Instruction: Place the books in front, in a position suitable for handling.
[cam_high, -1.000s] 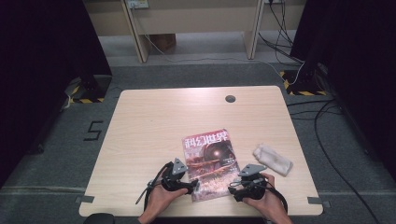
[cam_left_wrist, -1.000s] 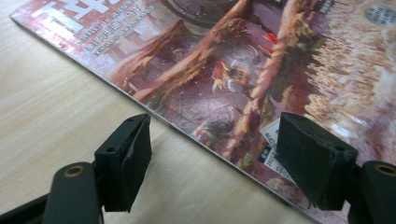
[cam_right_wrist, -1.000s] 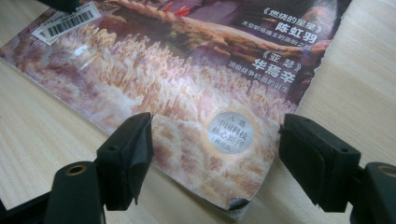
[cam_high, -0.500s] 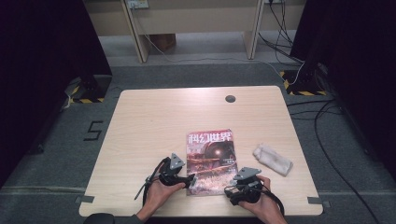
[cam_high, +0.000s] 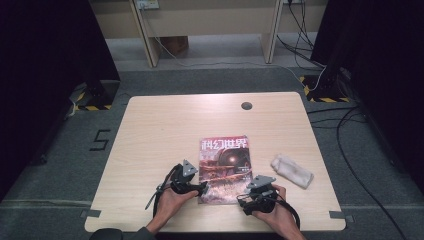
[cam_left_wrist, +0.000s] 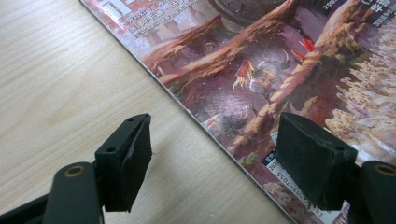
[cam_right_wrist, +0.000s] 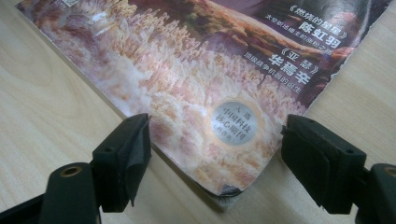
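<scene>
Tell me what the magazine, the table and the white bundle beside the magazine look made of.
Magazine: glossy coated paper, by the sheen on its printed cover and a curled, worn corner in the right gripper view.
Table: pale wood-grain top, smooth and matt; probably laminate rather than solid wood.
White bundle: soft fabric, judging by its rumpled, rolled shape; possibly a cloth or sock.

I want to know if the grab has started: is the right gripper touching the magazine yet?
Cannot tell. In the right gripper view the right gripper stands open astride the magazine corner, nothing pinched.
</scene>
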